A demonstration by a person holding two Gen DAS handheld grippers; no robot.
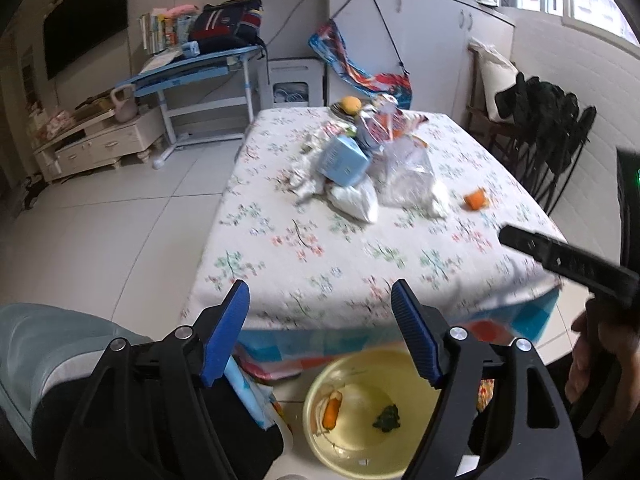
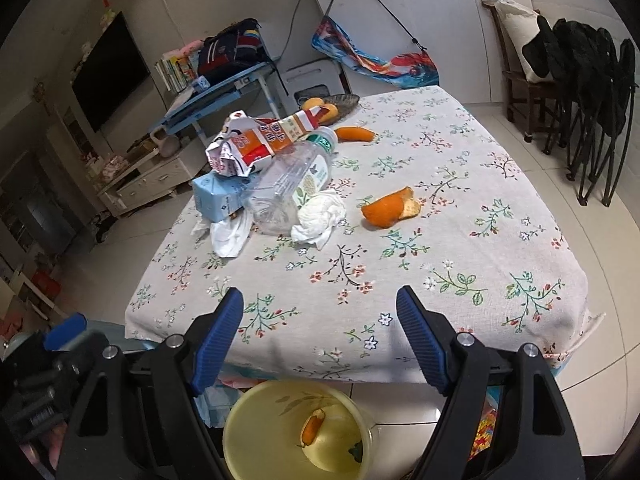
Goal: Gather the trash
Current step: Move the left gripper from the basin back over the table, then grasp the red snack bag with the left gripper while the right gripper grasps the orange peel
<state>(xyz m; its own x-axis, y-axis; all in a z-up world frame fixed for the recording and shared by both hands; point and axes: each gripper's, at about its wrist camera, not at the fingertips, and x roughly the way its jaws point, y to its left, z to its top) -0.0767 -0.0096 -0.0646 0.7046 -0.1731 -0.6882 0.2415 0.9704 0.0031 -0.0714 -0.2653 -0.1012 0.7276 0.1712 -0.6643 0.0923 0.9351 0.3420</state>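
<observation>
Both grippers hang over the near table edge with jaws spread and nothing between them: the left gripper [image 1: 320,332] and the right gripper [image 2: 320,340]. No earlier view is given, so only their wide stance can be told.

On the floral table [image 2: 460,248] the trash lies in one heap: one crushed orange-and-white carton [image 2: 256,144], one blue carton [image 2: 218,198], one clear bottle [image 2: 296,180] and two crumpled tissues [image 2: 318,218]. One orange peel [image 2: 390,210] lies apart to the right, and another orange piece [image 2: 356,134] sits beyond the bottle.

Below the edge stands one yellow bin [image 2: 256,432], holding one orange scrap [image 2: 312,428] and one green scrap [image 1: 387,418].
</observation>
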